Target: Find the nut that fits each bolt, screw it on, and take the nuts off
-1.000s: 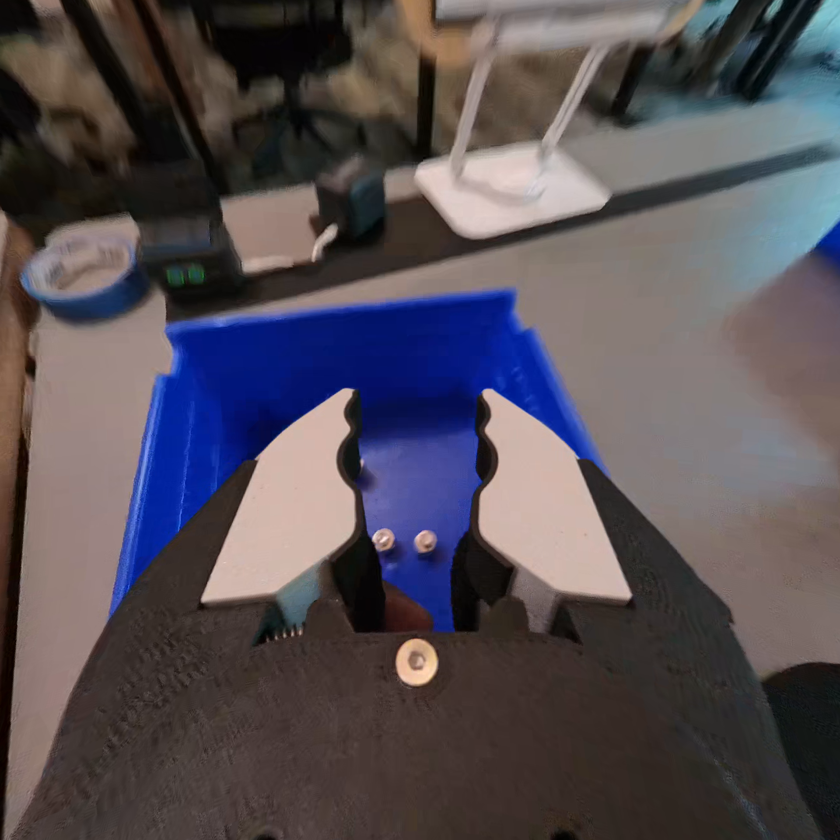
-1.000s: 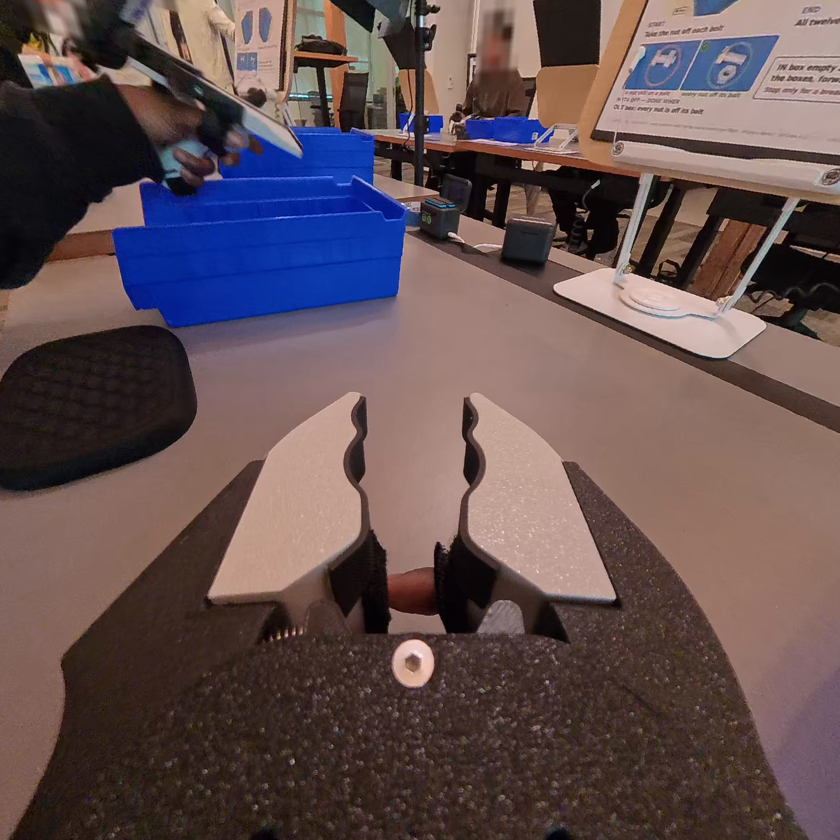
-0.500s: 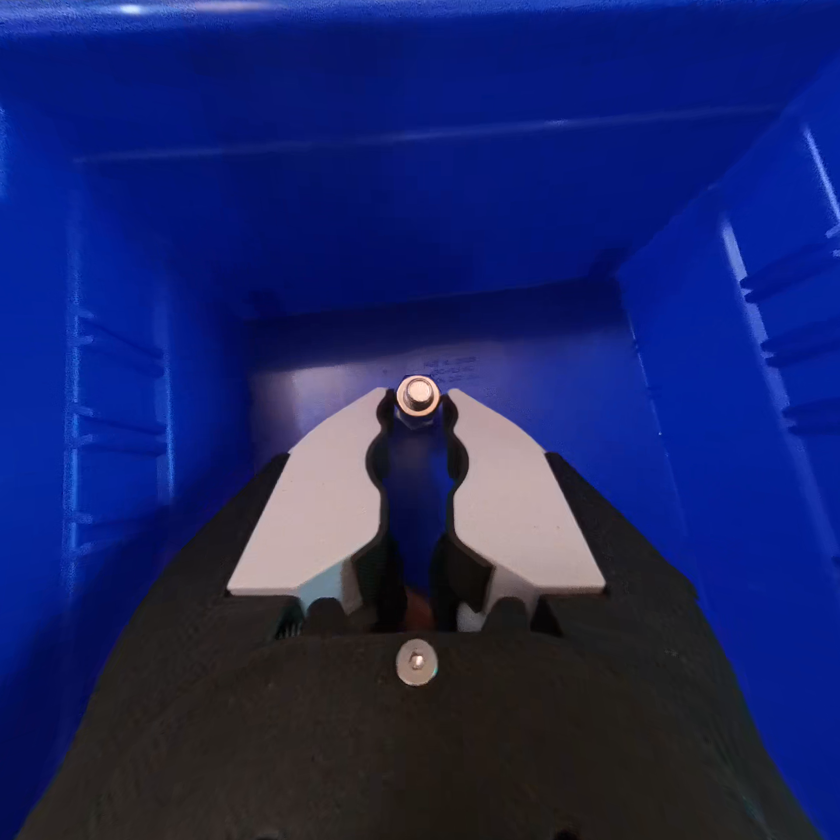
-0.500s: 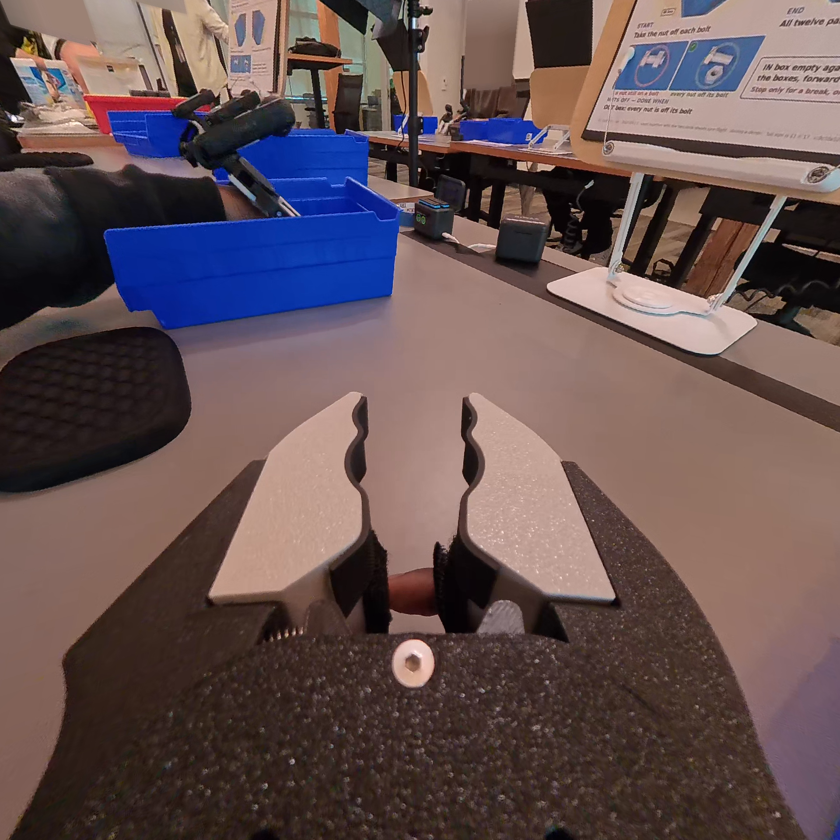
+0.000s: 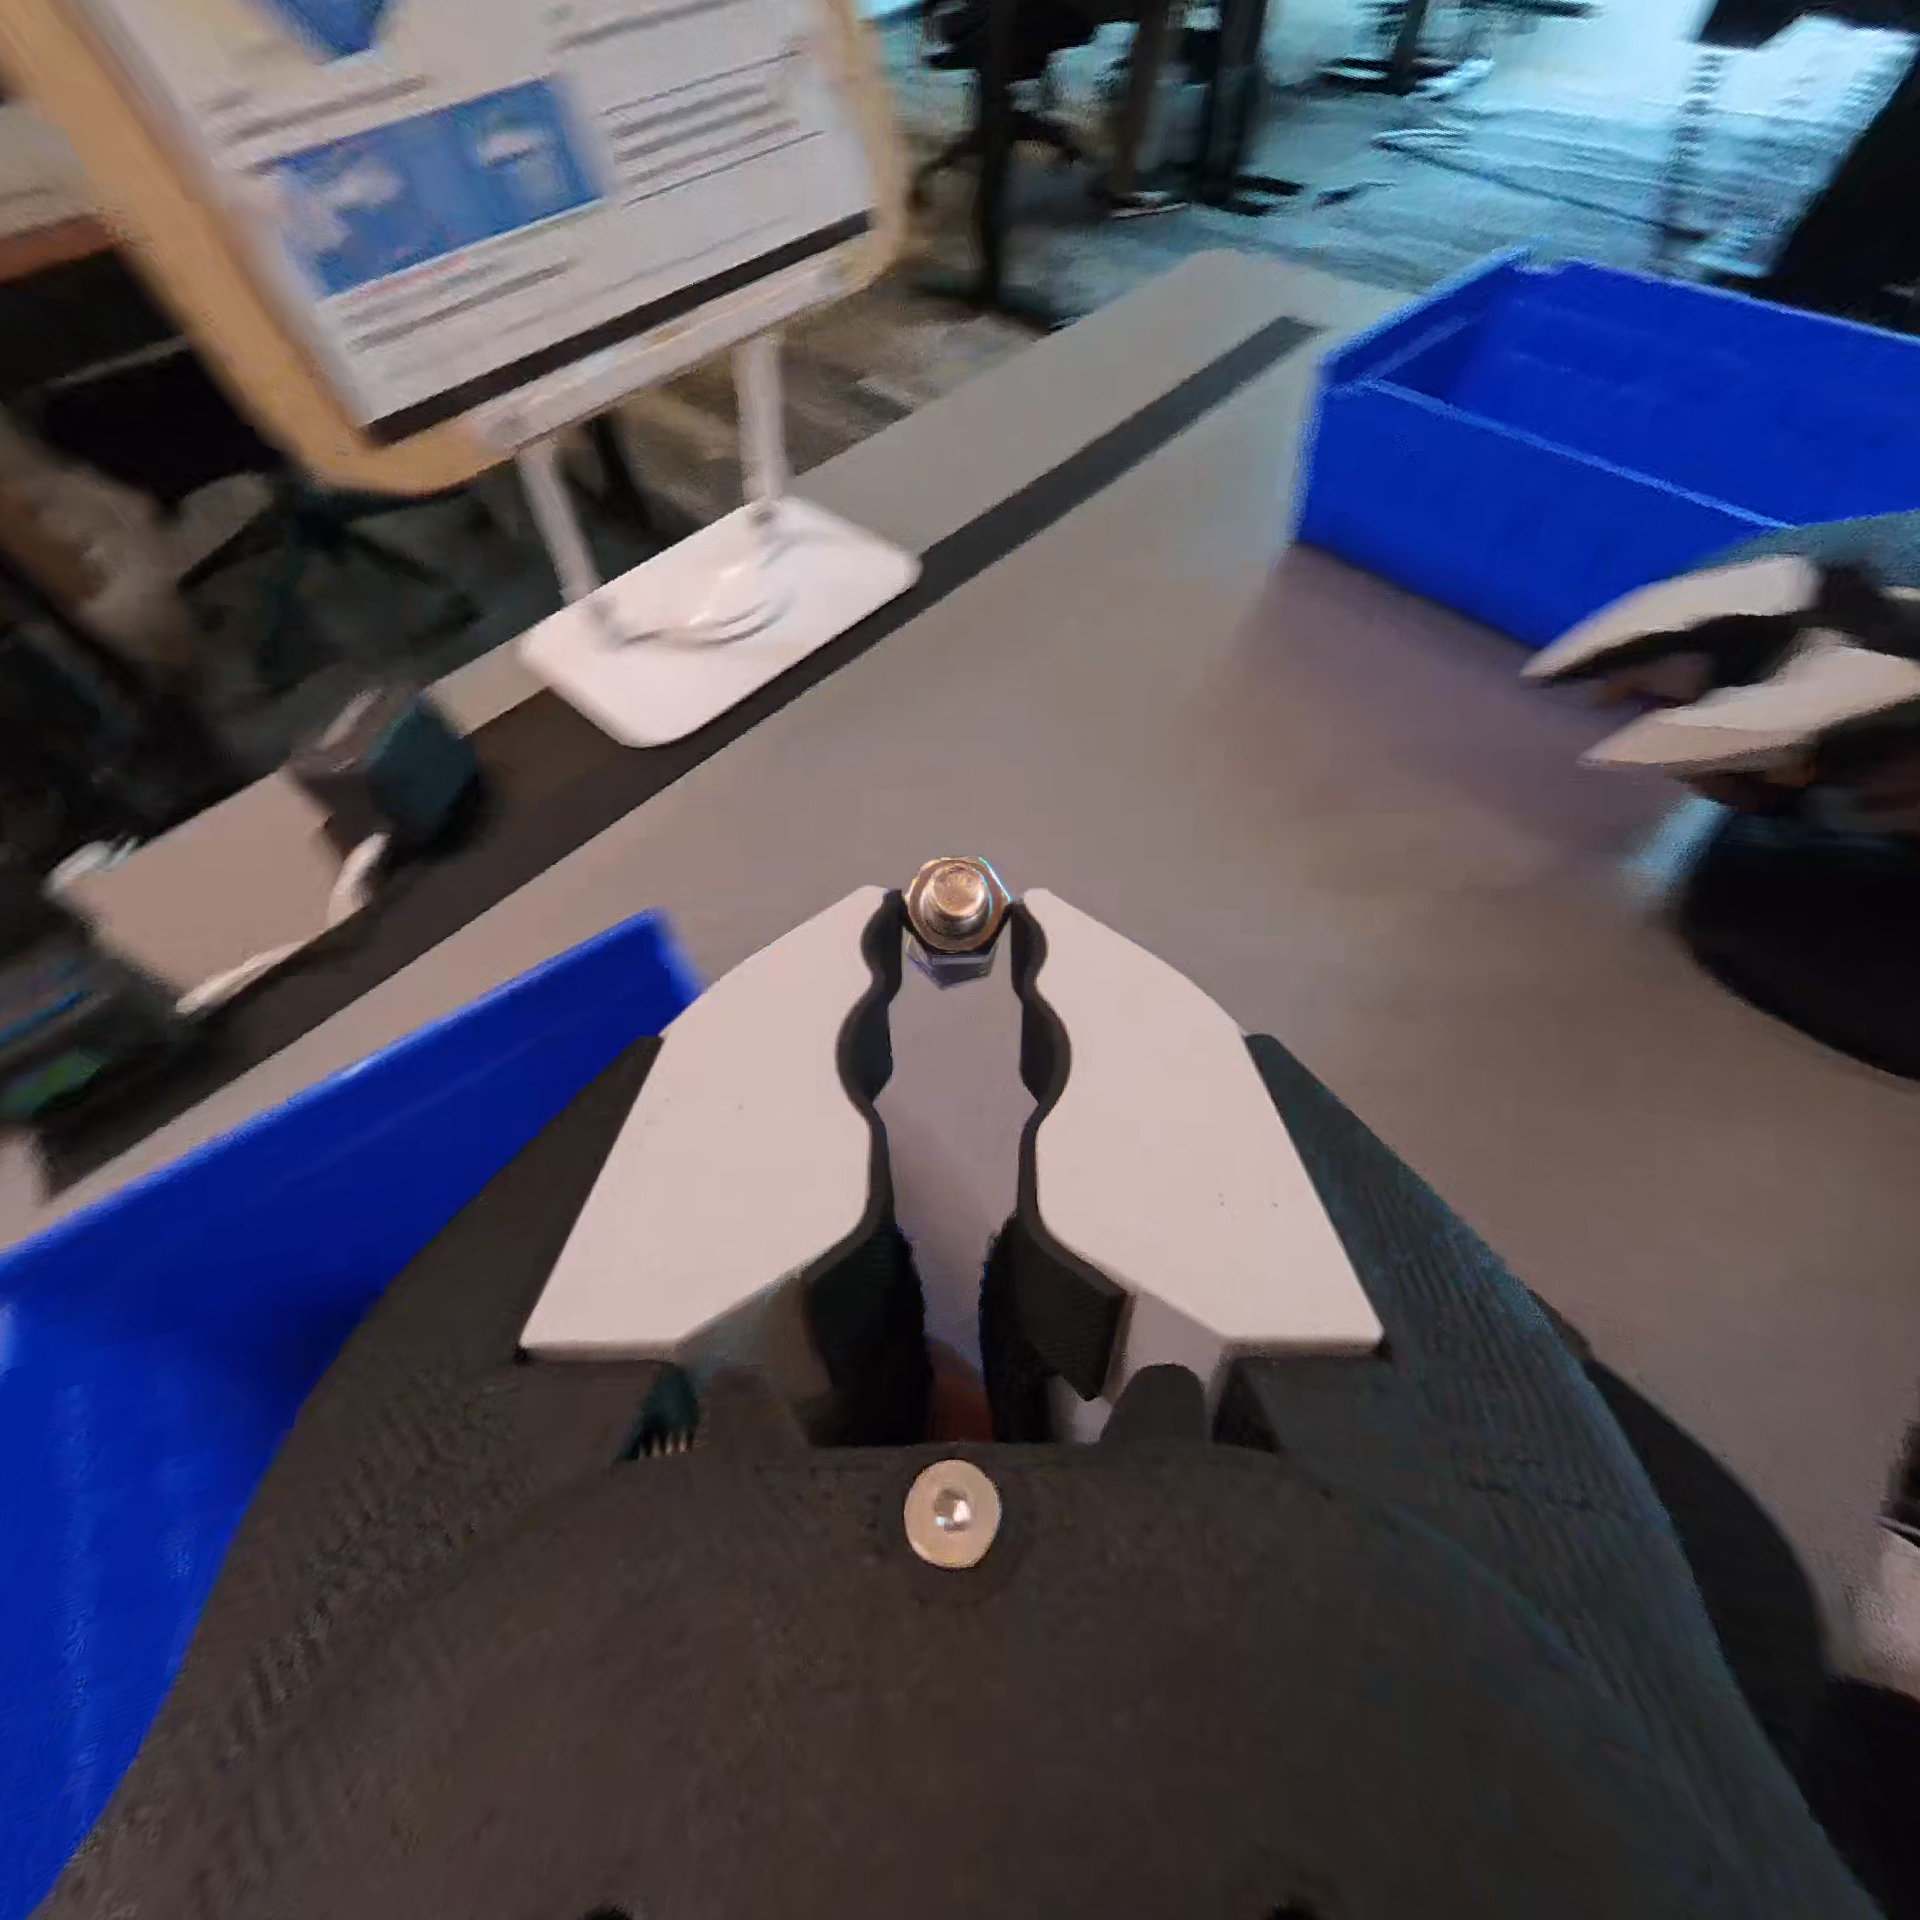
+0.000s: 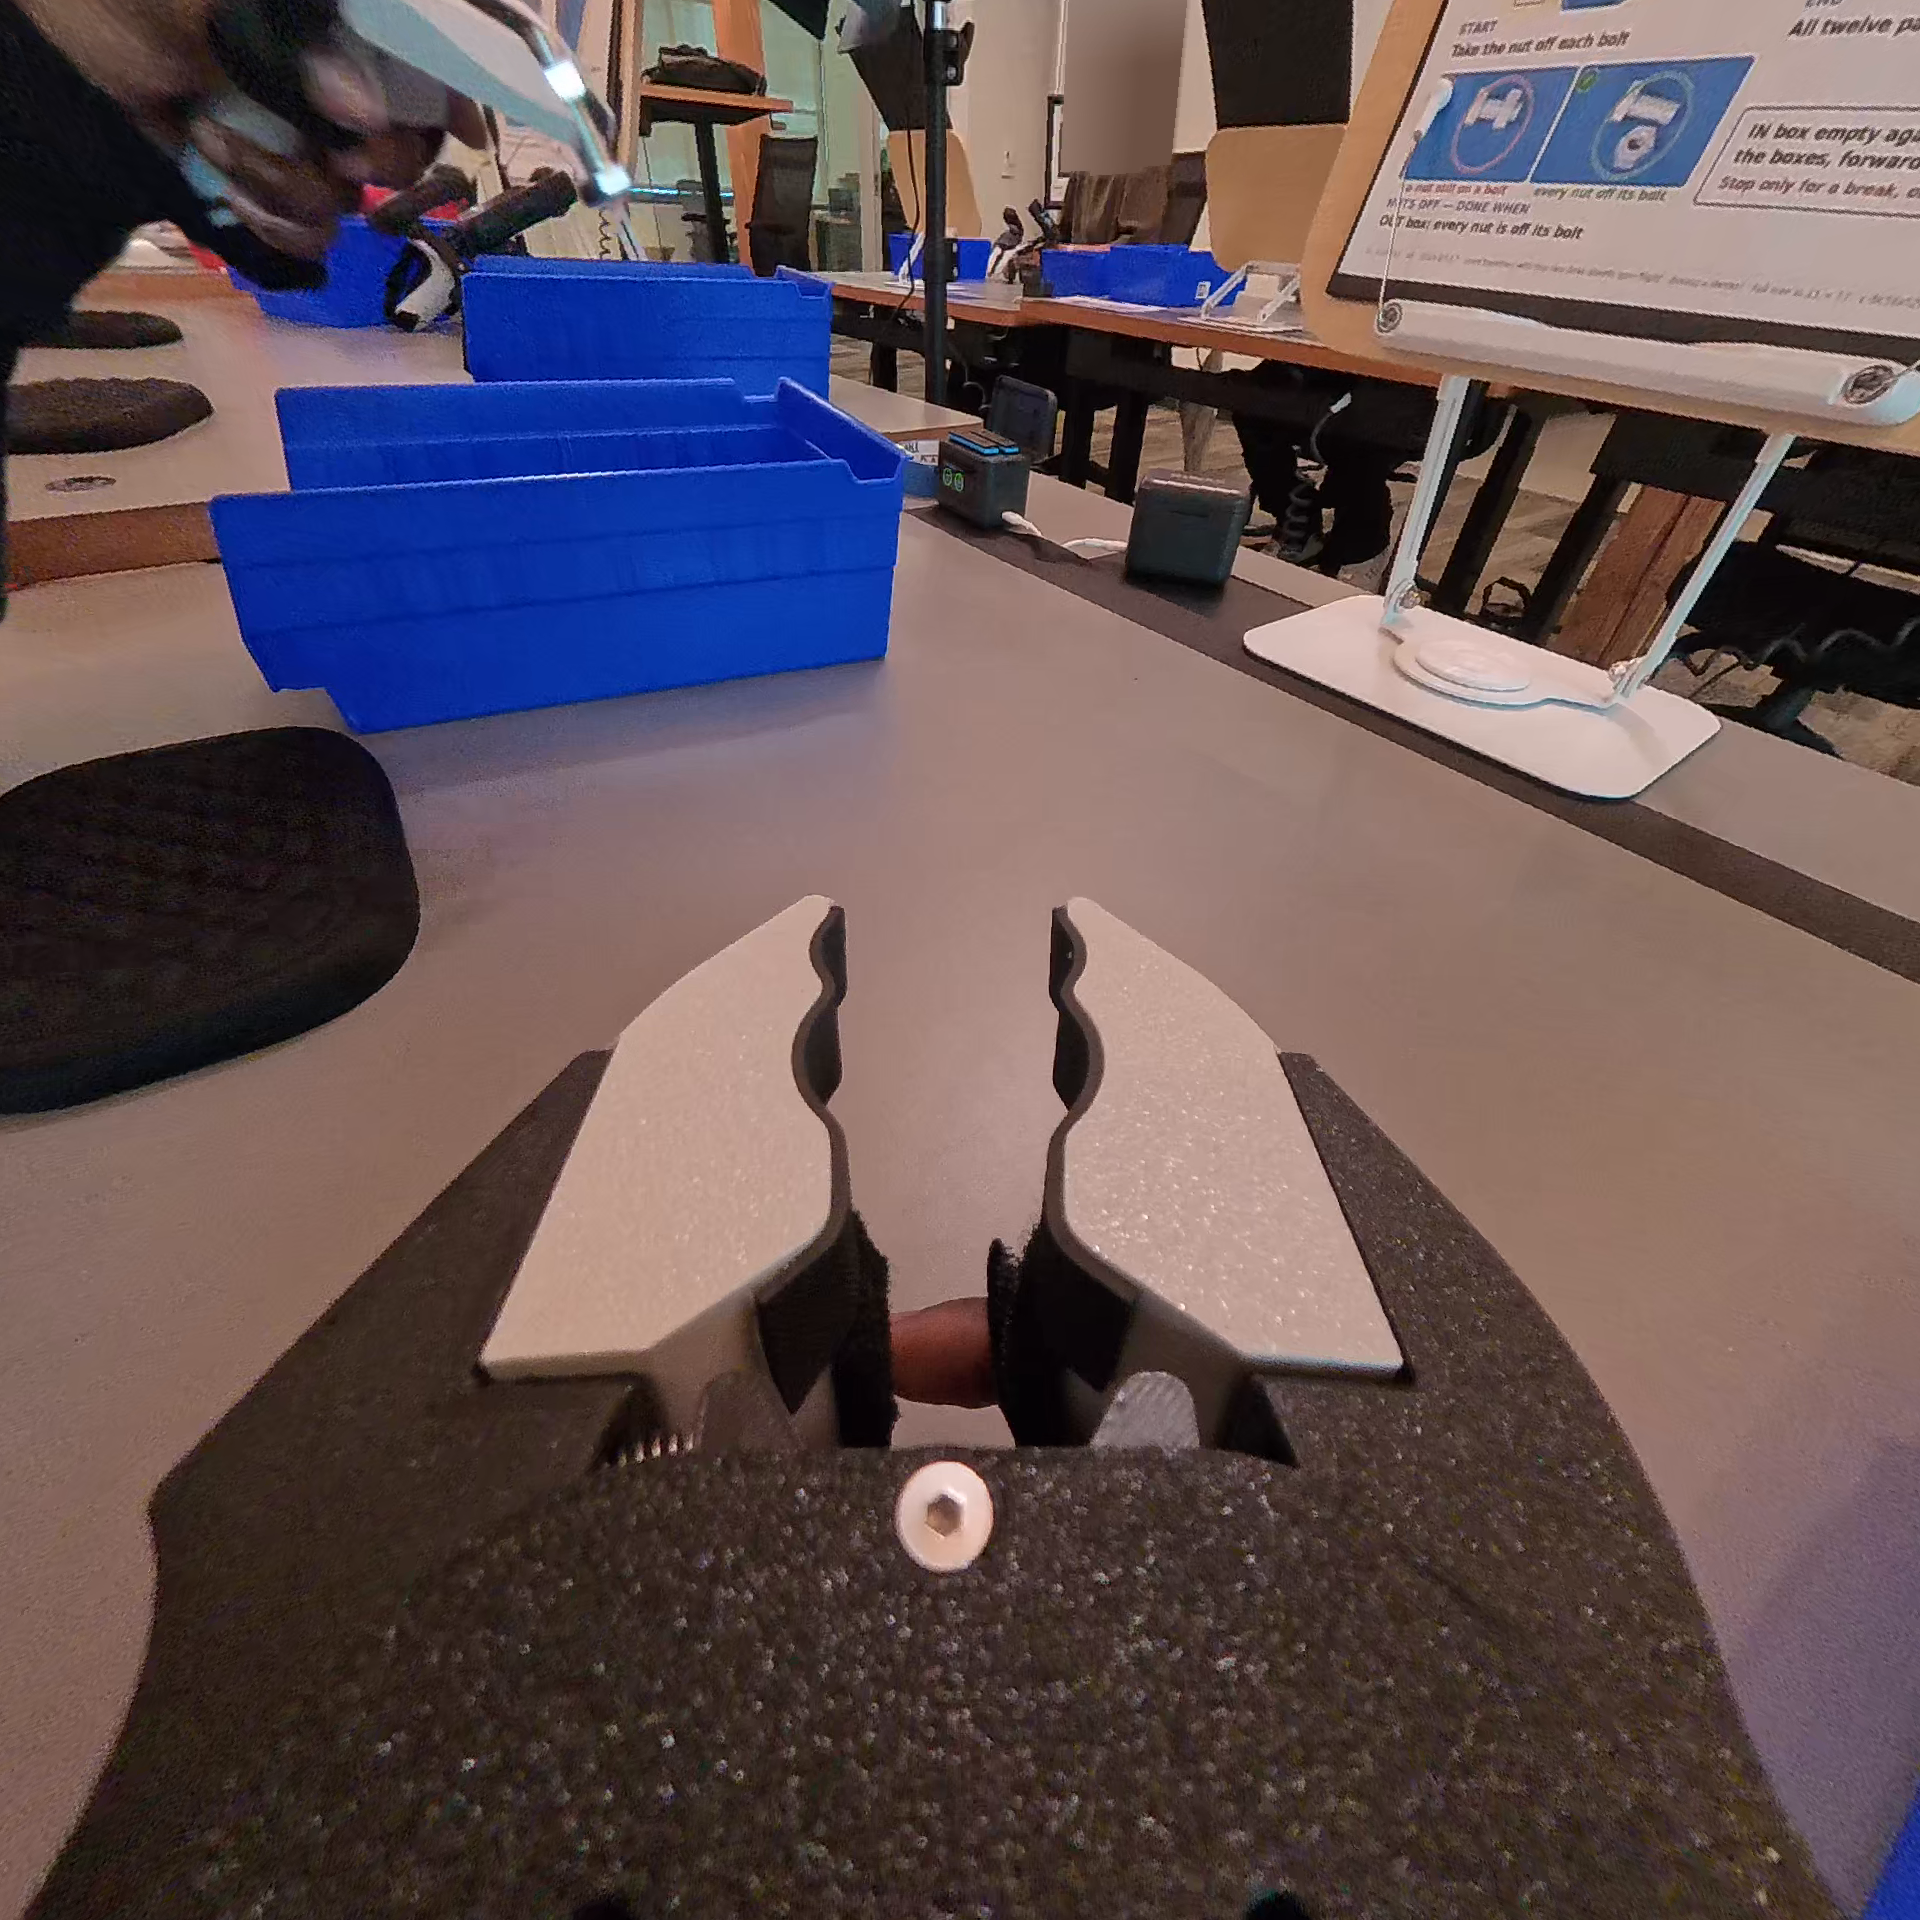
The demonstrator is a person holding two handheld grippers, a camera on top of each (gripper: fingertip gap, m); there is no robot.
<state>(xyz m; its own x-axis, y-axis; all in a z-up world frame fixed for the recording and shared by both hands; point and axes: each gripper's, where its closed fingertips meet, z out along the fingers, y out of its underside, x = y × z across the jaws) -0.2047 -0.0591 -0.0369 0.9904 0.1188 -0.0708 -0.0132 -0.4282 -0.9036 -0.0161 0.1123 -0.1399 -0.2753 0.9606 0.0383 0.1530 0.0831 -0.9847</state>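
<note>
My left gripper (image 5: 954, 920) is shut on a silver bolt with a nut on it (image 5: 954, 902). Both pads press on it at the fingertips, and it points toward the camera. I hold it in the air above the grey table (image 5: 1195, 790), past the near blue bin (image 5: 312, 1195). In the right wrist view the left gripper (image 6: 582, 135) shows blurred at the upper left, above the blue bin (image 6: 561, 561). My right gripper (image 6: 943, 925) is open and empty, low over the table (image 6: 1039, 790). It also shows in the left wrist view (image 5: 1714, 686) at the right edge.
A second blue bin (image 5: 1621, 447) stands at the far right. A white stand (image 6: 1486, 686) holds an instruction sheet (image 6: 1662, 156). A black pad (image 6: 187, 904) lies at the left. Small dark devices (image 6: 1184, 525) sit along a black strip. More tables and bins stand behind. Left tips to right tips: about 30 centimeters.
My left gripper went down into the blue bin, shut on the bolt with its nut, then lifted it out and swung right over the table. My right gripper stayed still and open.
</note>
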